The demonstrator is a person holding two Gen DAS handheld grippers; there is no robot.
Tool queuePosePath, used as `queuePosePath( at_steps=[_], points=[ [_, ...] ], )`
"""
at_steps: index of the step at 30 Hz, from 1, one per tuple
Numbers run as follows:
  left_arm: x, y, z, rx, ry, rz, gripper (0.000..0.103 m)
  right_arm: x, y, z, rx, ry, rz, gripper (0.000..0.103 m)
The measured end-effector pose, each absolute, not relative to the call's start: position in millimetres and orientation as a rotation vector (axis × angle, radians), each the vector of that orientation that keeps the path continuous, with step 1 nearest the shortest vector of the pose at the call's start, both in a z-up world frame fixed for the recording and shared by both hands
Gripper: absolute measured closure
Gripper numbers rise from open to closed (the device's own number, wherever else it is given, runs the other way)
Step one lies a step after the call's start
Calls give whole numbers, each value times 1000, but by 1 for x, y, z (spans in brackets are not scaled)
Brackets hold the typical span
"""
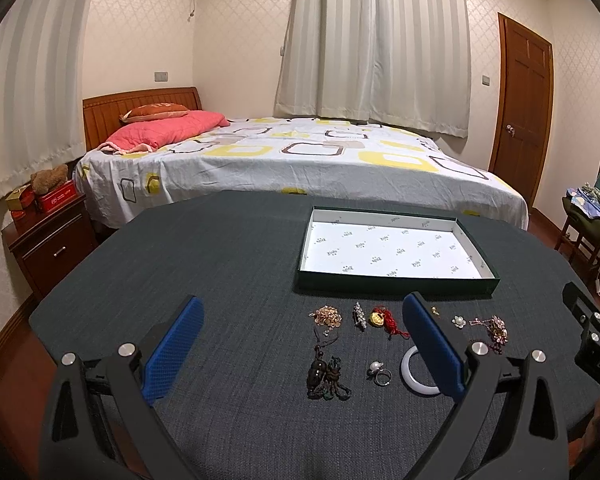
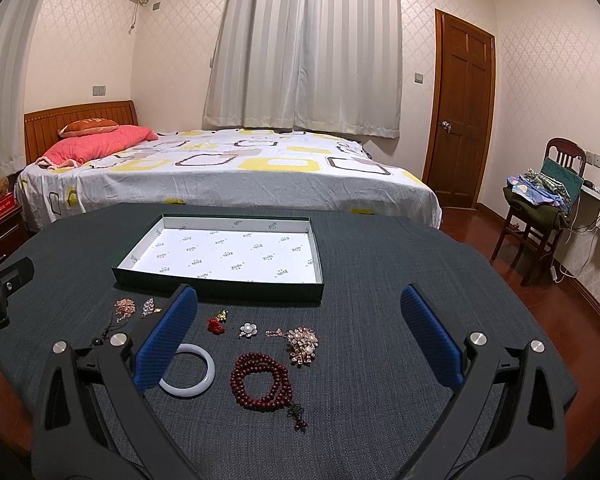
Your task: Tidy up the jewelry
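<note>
Several jewelry pieces lie on the dark table cloth [image 1: 220, 264] in front of an empty green box lid with a white lining [image 1: 392, 280], also in the right wrist view [image 2: 220, 286]. They include a white bangle [image 2: 204, 380], a red bead bracelet [image 2: 260, 380], a pink pearl brooch [image 2: 302, 344], a flower pin [image 2: 247, 329], a red-cord gold charm [image 1: 382, 318], a pearl ring [image 1: 379, 372] and a dark pendant necklace [image 1: 324, 376]. My left gripper [image 1: 304, 316] is open above the left pieces. My right gripper [image 2: 300, 312] is open above the bracelet and brooch. Both are empty.
A bed [image 1: 300, 160] stands just behind the table. A nightstand [image 1: 48, 240] with red boxes is at the left. A chair [image 2: 540, 208] piled with clothes and a wooden door [image 2: 462, 120] are at the right.
</note>
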State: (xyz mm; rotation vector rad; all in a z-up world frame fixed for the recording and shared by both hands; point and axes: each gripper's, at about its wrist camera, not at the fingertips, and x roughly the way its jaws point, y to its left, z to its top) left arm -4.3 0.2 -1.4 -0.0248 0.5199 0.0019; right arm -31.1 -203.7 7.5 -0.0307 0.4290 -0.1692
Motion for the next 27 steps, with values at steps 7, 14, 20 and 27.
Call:
queuePosePath(
  at_steps=[7, 14, 20, 27],
  points=[
    [-4, 0, -1, -26, 520, 2, 6, -31, -204, 7, -30, 428, -169, 4],
    [-4, 2, -1, -25, 522, 3, 6, -31, -204, 7, -30, 428, -169, 4],
    [-4, 5, -2, -24, 526, 4, 6, -31, -204, 7, -30, 430, -169, 4],
    [-4, 6, -3, -22, 525, 4, 6, -31, -200, 6, -30, 428, -166, 4]
  ],
)
